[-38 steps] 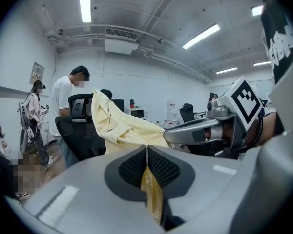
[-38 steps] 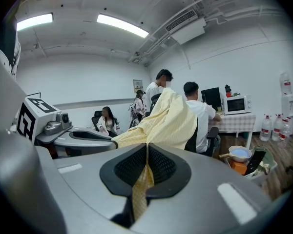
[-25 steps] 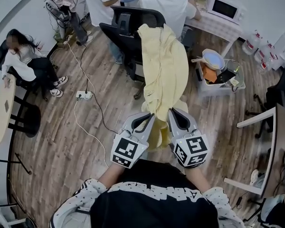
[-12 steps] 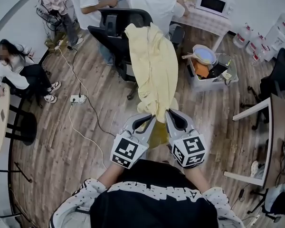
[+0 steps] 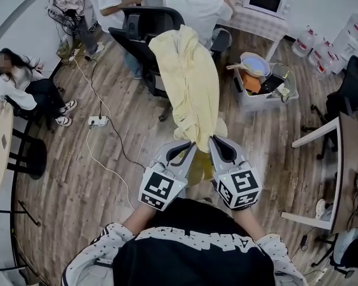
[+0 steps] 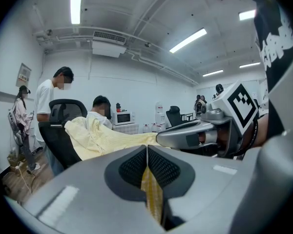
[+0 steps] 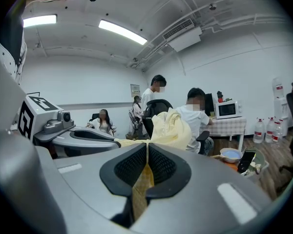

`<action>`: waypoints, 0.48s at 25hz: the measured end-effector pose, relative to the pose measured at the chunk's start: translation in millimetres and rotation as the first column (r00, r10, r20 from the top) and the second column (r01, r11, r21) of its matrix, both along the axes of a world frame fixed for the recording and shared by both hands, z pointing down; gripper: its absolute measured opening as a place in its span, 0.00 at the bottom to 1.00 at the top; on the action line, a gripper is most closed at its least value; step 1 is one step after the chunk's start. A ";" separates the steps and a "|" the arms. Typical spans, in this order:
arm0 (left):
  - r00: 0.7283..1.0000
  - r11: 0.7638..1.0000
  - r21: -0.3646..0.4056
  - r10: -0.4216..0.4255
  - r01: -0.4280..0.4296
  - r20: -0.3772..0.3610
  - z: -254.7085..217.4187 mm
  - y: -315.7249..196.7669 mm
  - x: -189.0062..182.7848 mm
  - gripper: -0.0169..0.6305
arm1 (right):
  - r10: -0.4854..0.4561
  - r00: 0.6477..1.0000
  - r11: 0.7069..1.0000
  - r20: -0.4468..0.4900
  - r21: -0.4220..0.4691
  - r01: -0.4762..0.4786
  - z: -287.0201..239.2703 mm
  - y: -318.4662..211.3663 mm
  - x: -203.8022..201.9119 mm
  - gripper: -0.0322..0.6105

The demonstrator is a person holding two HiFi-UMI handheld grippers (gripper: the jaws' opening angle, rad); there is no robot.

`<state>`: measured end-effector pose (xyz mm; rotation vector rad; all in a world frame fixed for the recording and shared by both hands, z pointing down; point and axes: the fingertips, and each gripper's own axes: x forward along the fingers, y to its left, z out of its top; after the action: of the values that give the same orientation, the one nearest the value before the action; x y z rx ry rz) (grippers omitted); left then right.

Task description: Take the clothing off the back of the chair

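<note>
Yellow shirt [image 5: 191, 82] stretches from the chair [image 5: 144, 24] to both grippers, its far end draped over the chair back. The left gripper [image 5: 190, 146] and right gripper [image 5: 212, 142] sit side by side above the wood floor [image 5: 95, 189], each with jaws clamped on the shirt's near edge.

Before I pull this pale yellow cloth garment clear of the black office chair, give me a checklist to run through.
1. Left gripper shut on the pale yellow cloth garment: ok.
2. Right gripper shut on it too: ok.
3. Garment free of the black office chair: not ok, its far end lies over the backrest.
4. Garment's hanging end off the floor: cannot tell.
5. White power strip apart from the garment: ok.
</note>
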<state>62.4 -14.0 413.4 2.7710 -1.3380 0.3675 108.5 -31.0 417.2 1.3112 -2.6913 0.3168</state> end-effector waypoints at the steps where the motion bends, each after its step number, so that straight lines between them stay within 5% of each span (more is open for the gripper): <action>1: 1.000 1.000 0.001 -0.003 0.003 0.000 0.2 1.9 1.1 0.04 | -0.003 1.000 1.000 -0.001 -0.001 0.003 1.2 2.1 1.2 0.09; 12: 0.997 0.997 -0.011 -0.071 0.071 0.008 12.6 13.6 -4.0 0.04 | -0.008 1.000 0.999 -0.003 -0.038 0.008 17.3 20.1 17.8 0.09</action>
<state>58.4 -0.3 426.0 2.7076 -1.4266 0.3818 126.3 -10.9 434.4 1.2894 -2.6734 0.3628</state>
